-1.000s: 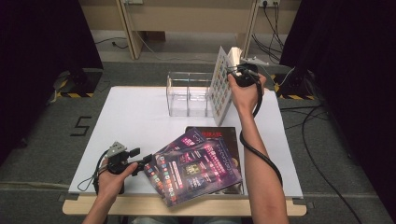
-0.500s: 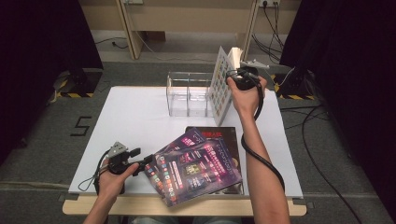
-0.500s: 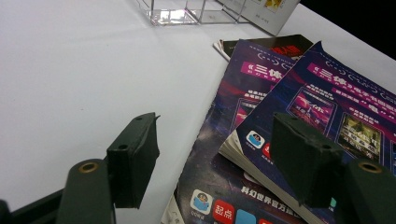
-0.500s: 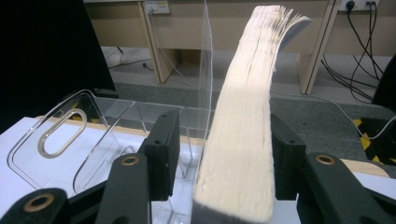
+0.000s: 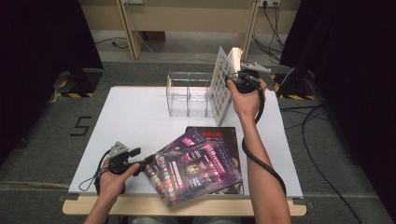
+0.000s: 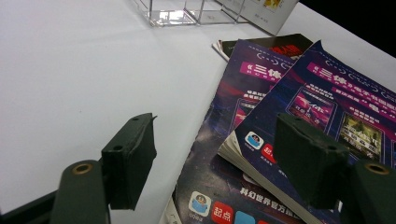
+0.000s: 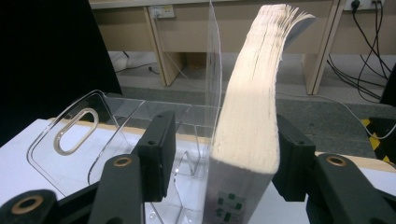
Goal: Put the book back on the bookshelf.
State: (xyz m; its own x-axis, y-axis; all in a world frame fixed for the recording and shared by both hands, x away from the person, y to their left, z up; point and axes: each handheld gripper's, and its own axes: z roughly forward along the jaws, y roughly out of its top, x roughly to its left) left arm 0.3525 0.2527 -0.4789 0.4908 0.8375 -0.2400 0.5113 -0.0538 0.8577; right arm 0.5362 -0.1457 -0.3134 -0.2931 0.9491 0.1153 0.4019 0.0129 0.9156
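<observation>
Right tool (image 5: 232,81) up at the far edge of the white bench (image 5: 135,112), jaws spread and just been opening wider; thick book (image 7: 247,126) standing upright between them, page edge toward the camera in the right gripper view, right jaw close against its side, left jaw clear of it with a gap. Book (image 5: 220,86) set on end at the right end of the clear acrylic rack (image 5: 189,93), leaning slightly against the rack's end wall, top pages fanning out. Rack's handled divider panels (image 7: 74,135) visible left of the book through the clear plastic.

Left tool (image 5: 145,162) low at the near left of the bench, jaws wide apart and opened a little more, nothing gripped; in the left gripper view, jaws (image 6: 215,163) straddling the corner of the purple magazines (image 6: 299,107), right jaw over the cover, left jaw over bare bench. 2 purple magazines (image 5: 196,168) fanned on top of a darker one (image 5: 219,135) near the front edge, well apart from the rack
</observation>
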